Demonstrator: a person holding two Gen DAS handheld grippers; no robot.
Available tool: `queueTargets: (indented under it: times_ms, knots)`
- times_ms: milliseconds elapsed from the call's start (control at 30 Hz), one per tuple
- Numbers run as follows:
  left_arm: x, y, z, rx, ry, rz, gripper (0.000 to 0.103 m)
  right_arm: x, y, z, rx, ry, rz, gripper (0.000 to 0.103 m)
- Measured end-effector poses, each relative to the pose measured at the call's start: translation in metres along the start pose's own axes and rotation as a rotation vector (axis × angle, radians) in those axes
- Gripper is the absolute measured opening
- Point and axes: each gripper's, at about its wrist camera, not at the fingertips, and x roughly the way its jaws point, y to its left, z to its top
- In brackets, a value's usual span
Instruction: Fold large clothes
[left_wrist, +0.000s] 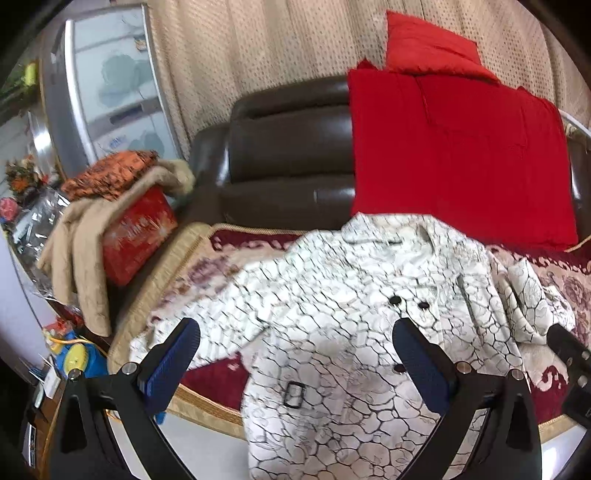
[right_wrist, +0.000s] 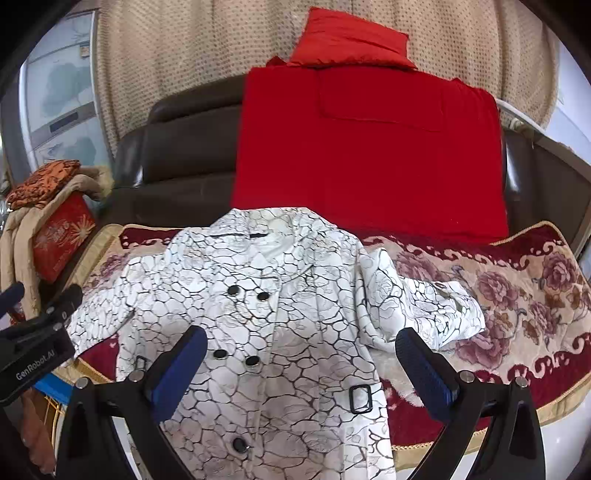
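Note:
A white coat (left_wrist: 332, 314) with a black crackle pattern, black buttons and belt buckles lies face up on a floral sofa cover (left_wrist: 207, 266), its hem hanging over the front edge. It also shows in the right wrist view (right_wrist: 280, 314), one sleeve bunched to the right (right_wrist: 436, 306). My left gripper (left_wrist: 295, 350) is open above the coat's left side, empty. My right gripper (right_wrist: 301, 358) is open above the coat's front, empty. The left gripper's body shows at the left of the right wrist view (right_wrist: 33, 350).
A red folded garment (right_wrist: 369, 155) and a red cushion (right_wrist: 351, 40) lean on the dark leather sofa back (right_wrist: 184, 147). A red box (left_wrist: 136, 232) with beige and orange cloths stands at the left. A fridge (left_wrist: 110, 81) is behind it.

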Motion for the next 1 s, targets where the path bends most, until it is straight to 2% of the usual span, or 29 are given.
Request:
queueTargets:
  times_ms: [100,233,433,533,567,667,800,900,967,1000]
  knots:
    - [0.025,-0.007,-0.004,0.002,0.071,-0.014,0.103,0.015,-0.016,0.001,0.017,0.013,-0.013,0.103]
    - [0.052,-0.015,-0.013,0.016,0.141,0.001,0.103,0.05,-0.056,-0.001,0.112,0.062,0.001,0.103]
    - [0.077,-0.026,-0.023,0.048,0.209,0.013,0.103,0.135,-0.177,-0.038,0.515,0.196,0.132,0.103]
    - [0.083,-0.034,-0.024,0.075,0.218,0.008,0.103,0.168,-0.229,-0.068,0.799,0.228,0.283,0.103]
    - [0.084,-0.036,-0.024,0.083,0.218,0.008,0.103,0.174,-0.242,-0.074,0.864,0.226,0.315,0.103]
    - [0.087,-0.041,-0.022,0.097,0.222,0.001,0.103,0.183,-0.26,-0.08,0.946,0.207,0.341,0.102]
    - [0.089,-0.042,-0.022,0.108,0.219,0.003,0.103,0.188,-0.281,-0.09,1.139,0.081,0.504,0.101]
    - [0.093,-0.038,-0.023,0.096,0.227,-0.001,0.103,0.2,-0.297,-0.099,1.296,0.036,0.568,0.1]
    - [0.094,-0.034,-0.025,0.088,0.232,-0.005,0.103,0.204,-0.303,-0.105,1.34,0.02,0.56,0.091]
    - [0.094,-0.032,-0.025,0.085,0.231,-0.006,0.103,0.206,-0.303,-0.101,1.334,0.016,0.556,0.073]
